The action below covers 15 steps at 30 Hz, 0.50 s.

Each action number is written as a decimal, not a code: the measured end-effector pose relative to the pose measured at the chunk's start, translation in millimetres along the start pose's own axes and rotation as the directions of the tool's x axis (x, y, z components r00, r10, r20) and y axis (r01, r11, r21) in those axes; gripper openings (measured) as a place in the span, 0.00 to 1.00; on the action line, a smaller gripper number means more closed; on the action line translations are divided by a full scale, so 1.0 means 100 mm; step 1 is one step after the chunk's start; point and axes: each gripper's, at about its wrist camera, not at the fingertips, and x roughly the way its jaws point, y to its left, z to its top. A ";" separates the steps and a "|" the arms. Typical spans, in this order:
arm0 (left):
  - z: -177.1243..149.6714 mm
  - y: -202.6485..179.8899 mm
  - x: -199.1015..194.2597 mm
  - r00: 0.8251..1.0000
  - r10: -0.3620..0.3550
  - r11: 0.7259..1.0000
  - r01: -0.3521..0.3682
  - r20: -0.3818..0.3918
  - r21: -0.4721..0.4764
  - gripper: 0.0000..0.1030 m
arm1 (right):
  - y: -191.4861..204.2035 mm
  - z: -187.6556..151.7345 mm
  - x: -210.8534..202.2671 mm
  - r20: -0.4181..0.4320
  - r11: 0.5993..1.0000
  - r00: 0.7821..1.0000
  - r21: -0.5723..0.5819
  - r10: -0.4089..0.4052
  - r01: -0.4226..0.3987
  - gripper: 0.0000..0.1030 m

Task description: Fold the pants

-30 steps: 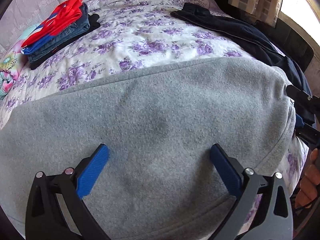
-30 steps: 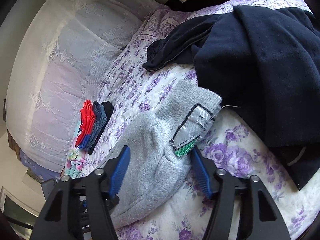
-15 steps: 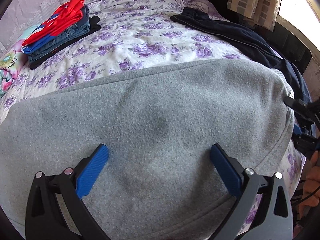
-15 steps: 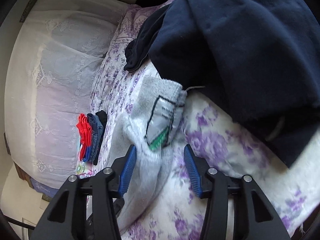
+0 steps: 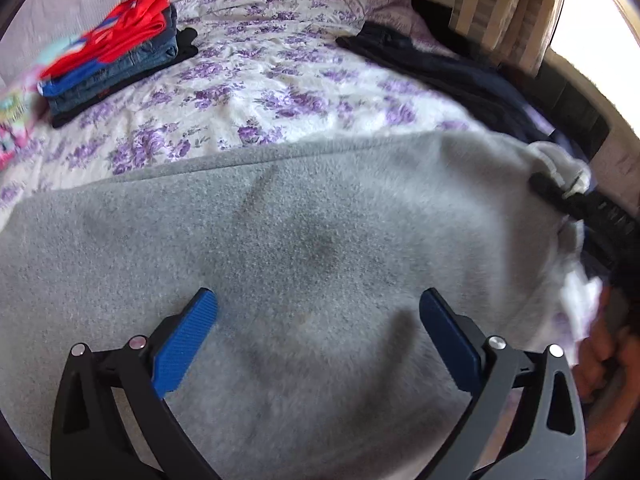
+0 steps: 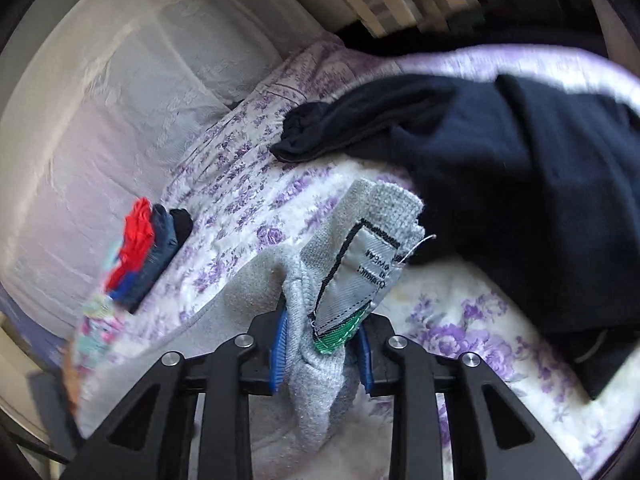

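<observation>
On the white bedspread printed with purple flowers (image 5: pixel 256 92), a pair of grey fleece pants (image 5: pixel 304 240) lies spread flat across the near part of the bed, filling most of the left wrist view. The left gripper (image 5: pixel 318 320) hovers over the middle of that grey cloth with its blue-padded jaws spread wide apart and nothing between them. At the right end of the pants, the right gripper (image 6: pixel 322 354) has its jaws pressed in on a bunched fold of the grey waistband, and the cloth rises out from between the blue pads. A grey woven garment label with a green tab (image 6: pixel 354 280) stands up from that pinched fold, just in front of the gripper. Far left on the bed, a stack of folded clothes with a red piece on top and blue denim beneath (image 5: pixel 116 52) sits well apart from the pants. A dark navy garment (image 6: pixel 520 184) lies crumpled on the right side of the bed, near the waistband.
</observation>
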 end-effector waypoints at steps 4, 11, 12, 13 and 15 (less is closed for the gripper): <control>0.00 0.67 -0.58 0.990 -0.038 0.989 0.057 0.138 -0.136 0.96 | 0.56 0.03 -0.28 0.115 0.960 0.989 -0.254 -0.092 0.119 0.28; -0.38 2.00 -1.24 0.957 0.148 0.910 -0.033 0.249 -0.413 0.96 | 1.92 -0.58 -0.38 0.359 0.583 0.923 -0.725 -0.135 0.367 0.29; -0.45 2.11 -1.29 0.954 0.162 0.901 -0.039 0.251 -0.432 0.96 | 2.06 -0.69 -0.34 0.366 0.528 0.922 -0.763 -0.123 0.373 0.29; -0.52 2.24 -1.34 0.951 0.181 0.890 -0.049 0.252 -0.453 0.96 | 2.17 -0.81 -0.28 0.361 0.475 0.926 -0.799 -0.113 0.370 0.30; -0.63 2.41 -1.42 0.944 0.205 0.876 -0.059 0.258 -0.479 0.96 | 2.37 -1.08 -0.15 0.315 0.355 0.944 -0.876 -0.094 0.327 0.30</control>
